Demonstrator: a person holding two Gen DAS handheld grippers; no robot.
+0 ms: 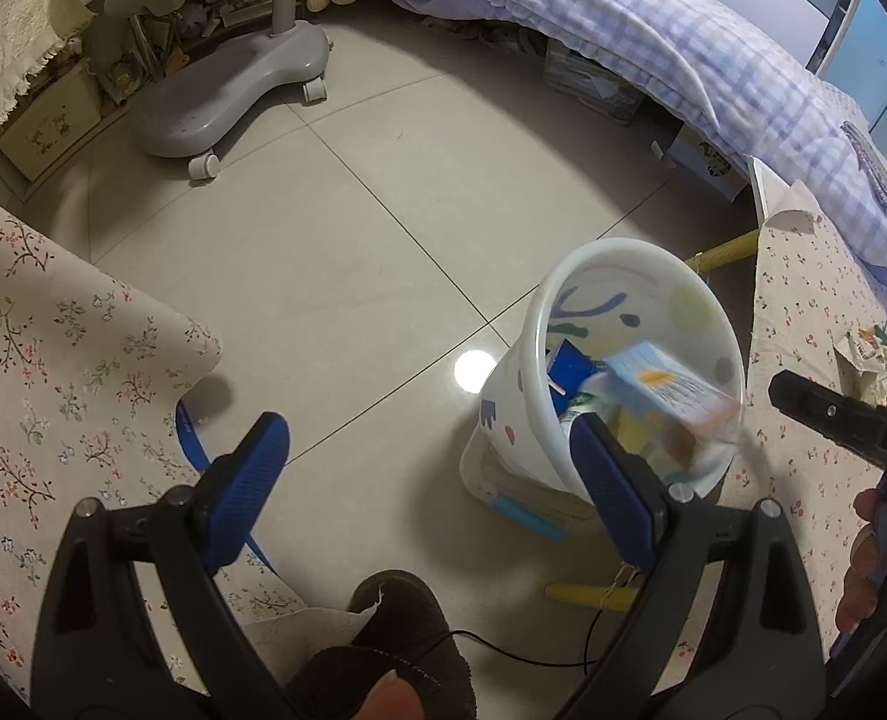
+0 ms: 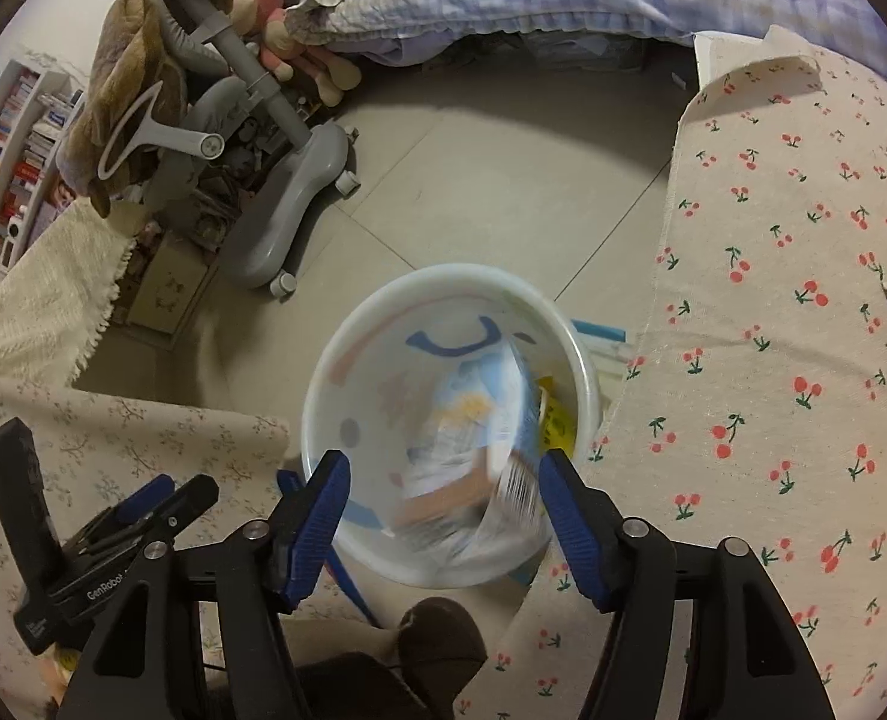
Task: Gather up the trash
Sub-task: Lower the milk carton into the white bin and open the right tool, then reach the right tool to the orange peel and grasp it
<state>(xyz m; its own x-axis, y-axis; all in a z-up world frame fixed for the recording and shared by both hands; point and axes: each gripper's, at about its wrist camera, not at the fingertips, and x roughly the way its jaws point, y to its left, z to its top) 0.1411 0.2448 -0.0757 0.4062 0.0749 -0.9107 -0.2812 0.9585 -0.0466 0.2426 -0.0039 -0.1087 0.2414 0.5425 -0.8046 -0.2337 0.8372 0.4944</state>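
A: What does the left wrist view show?

B: The left tongs (image 1: 428,480) hang released over the tiled floor (image 1: 383,228), nothing between their blue pads. To the right stands a white bin (image 1: 611,276) with painted shapes. Inside it lie a blue item (image 1: 572,369) and a pale blue carton (image 1: 671,390), blurred as if dropping in. The right tongs (image 1: 815,414) poke in from the right edge, too little showing here to tell their state. Beyond them, on a cherry-print surface (image 1: 803,276), sits crumpled wrapper trash (image 1: 869,354), well apart from the bin.

A: And the right wrist view?

B: It looks straight down into the bin (image 2: 347,348). The right tongs (image 2: 443,498) stand released just above the rim, pads spread to either side of the carton (image 2: 479,420), which is smeared with motion and seems free of them. A yellow scrap (image 2: 557,420) lies beside it in the bin. The left tongs (image 2: 161,498) show at lower left over a floral-print surface (image 2: 113,432). The cherry-print surface (image 2: 773,300) fills the right side.

A: How far along is the collecting?

B: My judgement: well under way. Several pieces are already in the bin, the carton looks to be just landing, and at least the wrapper on the cherry-print surface is left to fetch.
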